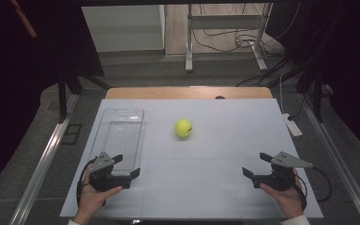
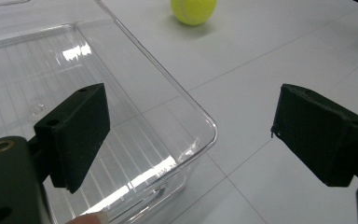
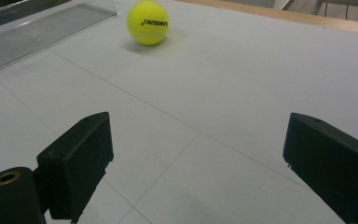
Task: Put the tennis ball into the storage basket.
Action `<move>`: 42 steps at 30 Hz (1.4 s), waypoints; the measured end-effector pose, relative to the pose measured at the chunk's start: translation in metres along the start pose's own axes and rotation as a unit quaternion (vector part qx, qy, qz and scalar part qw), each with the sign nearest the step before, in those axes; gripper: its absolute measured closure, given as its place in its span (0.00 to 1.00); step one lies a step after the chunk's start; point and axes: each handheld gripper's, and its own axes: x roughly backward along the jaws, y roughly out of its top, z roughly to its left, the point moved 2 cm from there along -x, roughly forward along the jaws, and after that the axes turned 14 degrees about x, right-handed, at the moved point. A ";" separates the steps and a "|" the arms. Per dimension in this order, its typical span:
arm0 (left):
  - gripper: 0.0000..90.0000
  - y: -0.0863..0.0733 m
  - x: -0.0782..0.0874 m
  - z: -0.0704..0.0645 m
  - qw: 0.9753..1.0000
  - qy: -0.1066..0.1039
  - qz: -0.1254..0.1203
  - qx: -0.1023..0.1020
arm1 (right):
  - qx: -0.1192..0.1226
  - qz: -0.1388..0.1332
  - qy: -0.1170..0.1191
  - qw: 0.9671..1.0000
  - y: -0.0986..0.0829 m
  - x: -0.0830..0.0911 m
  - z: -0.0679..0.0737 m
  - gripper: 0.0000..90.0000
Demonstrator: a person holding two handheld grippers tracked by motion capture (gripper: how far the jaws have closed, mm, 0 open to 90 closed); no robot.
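While hovering low over the table, both spread wide, nothing pinched: left gripper straddling the near corner of the clear tray, right gripper well apart. Yellow tennis ball ahead, between them, beside the tray. Black print on it, mirrored-looking, unreadable.

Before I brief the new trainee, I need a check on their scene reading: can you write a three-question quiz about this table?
1. True or false: the tennis ball lies inside the clear tray.
2. Which hand-held gripper is nearer the tray? A) left hand-held gripper B) right hand-held gripper
3. Fill in: both grippers' jaws stand ____.

Key: 1. False, it rests on the white table beside the tray. 2. A. 3. open.
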 end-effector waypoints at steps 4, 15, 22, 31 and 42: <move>0.13 -0.001 0.000 0.001 1.000 0.004 0.001 0.002 | 0.001 0.005 0.006 1.000 -0.004 -0.002 -0.003 0.09; 0.13 -0.002 0.001 0.000 1.000 0.005 -0.001 -0.003 | 0.004 0.012 0.008 1.000 -0.004 -0.006 -0.002 0.09; 0.13 -0.002 -0.002 -0.002 1.000 0.004 -0.002 -0.009 | 0.005 0.015 0.010 1.000 -0.007 -0.004 0.004 0.10; 0.13 0.000 -0.003 -0.001 1.000 0.005 -0.001 -0.008 | -0.001 0.013 0.013 1.000 -0.009 -0.004 0.002 0.10; 0.13 0.002 0.003 -0.006 1.000 0.010 -0.005 -0.007 | 0.002 0.014 0.019 1.000 -0.007 -0.009 0.005 0.10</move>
